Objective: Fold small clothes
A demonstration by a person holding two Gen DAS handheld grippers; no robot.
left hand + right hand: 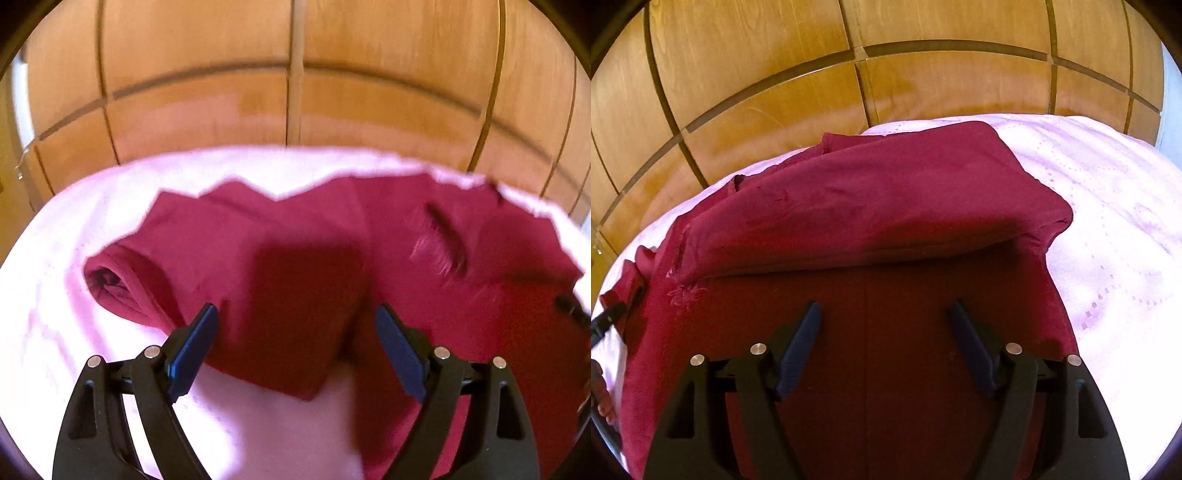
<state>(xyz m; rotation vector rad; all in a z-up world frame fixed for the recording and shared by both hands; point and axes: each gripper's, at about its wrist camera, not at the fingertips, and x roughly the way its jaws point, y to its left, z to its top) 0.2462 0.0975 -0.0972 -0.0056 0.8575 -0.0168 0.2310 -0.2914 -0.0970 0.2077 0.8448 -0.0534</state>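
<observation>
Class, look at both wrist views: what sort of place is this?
Probably a bedroom: a dark red garment lies on a pale pink bedspread, with wooden panelled cupboard doors behind.

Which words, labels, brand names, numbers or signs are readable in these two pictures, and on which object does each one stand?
None: no readable text in either view.
The dark red garment has only a small embroidered flower-like motif, no letters.
The pink bedspread has only a dotted pattern.
The wooden panels and both grippers, left and right, show no markings.
</observation>
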